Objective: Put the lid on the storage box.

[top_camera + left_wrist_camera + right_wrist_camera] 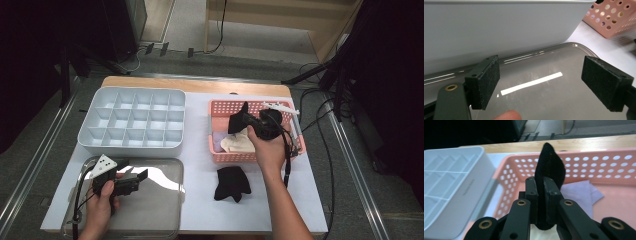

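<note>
My right gripper (248, 125) is shut on a black piece of cloth (238, 120), holding it up above the pink perforated basket (220, 104). In the right gripper view the black cloth (549, 165) stands upright, pinched between the closed jaws of the right gripper (543, 192), with the pink basket (599, 162) behind. A cream cloth (239, 144) and a lilac cloth (579, 192) lie in the basket. My left gripper (134, 170) hovers open over the shiny metal tray (155, 205); nothing lies between the pads of the left gripper (541, 82).
A white compartment organizer (132, 120) stands at the back left, close behind the metal tray (544, 100). A second black cloth (231, 183) lies on the white table in front of the basket. A white stick-like item (280, 106) rests on the basket's far rim.
</note>
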